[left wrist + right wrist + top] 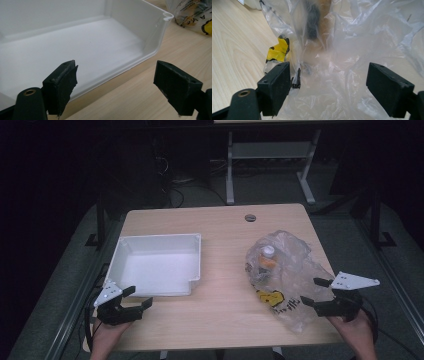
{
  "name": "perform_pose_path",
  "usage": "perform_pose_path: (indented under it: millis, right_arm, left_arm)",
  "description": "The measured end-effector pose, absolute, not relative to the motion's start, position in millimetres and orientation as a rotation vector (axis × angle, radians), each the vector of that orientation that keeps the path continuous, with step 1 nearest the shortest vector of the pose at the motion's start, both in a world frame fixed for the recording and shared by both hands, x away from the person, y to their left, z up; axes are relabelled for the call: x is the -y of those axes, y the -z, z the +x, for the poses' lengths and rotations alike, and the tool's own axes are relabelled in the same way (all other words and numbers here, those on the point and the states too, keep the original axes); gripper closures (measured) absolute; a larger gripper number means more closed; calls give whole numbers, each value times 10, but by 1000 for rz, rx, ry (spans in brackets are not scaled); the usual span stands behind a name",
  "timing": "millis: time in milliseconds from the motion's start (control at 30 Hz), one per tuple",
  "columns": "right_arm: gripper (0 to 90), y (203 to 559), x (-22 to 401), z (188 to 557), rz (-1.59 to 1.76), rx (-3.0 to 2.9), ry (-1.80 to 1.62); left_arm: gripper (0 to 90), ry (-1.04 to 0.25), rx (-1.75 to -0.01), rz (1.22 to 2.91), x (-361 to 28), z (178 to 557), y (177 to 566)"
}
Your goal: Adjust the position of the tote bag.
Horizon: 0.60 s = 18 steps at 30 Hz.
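Note:
A white plastic tray (195,265) lies empty on the left half of the wooden table (225,305). On the right half lies a crumpled clear plastic bag (295,270) with a white-capped bottle (268,251) and orange and dark items inside, plus a yellow print (270,296). My left gripper (138,297) stands open by the tray's near corner; in the left gripper view the tray's rim (150,53) runs just ahead of my left gripper (115,82). My right gripper (313,291) is open at the bag's near right edge. The bag (332,82) spreads between the wide jaws of my right gripper (328,85).
A round grey grommet (250,217) sits in the table near its far edge. Beyond the table, a white desk frame (270,155) and cables (172,180) stand on a dark floor. Bare wood runs between tray and bag.

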State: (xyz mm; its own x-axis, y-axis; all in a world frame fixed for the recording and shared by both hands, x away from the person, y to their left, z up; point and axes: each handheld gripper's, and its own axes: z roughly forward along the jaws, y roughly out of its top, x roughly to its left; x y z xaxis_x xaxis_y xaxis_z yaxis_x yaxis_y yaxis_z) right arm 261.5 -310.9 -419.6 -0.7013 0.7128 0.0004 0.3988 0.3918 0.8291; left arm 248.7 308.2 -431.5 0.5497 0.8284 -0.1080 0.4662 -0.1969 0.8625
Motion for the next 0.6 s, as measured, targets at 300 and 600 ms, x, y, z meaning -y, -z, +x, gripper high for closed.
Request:
perform_pose_path:
  millis: [300, 600]
  right_arm:
    - [181, 4199, 3146, 2655, 975, -2306, -1244]
    - [181, 4187, 3125, 2667, 953, -2309, -1245]
  left_arm:
    - [192, -494, -1065, 1852, -3102, 2477, 4324]
    - [206, -491, -1055, 1851, -3107, 2491, 4323]
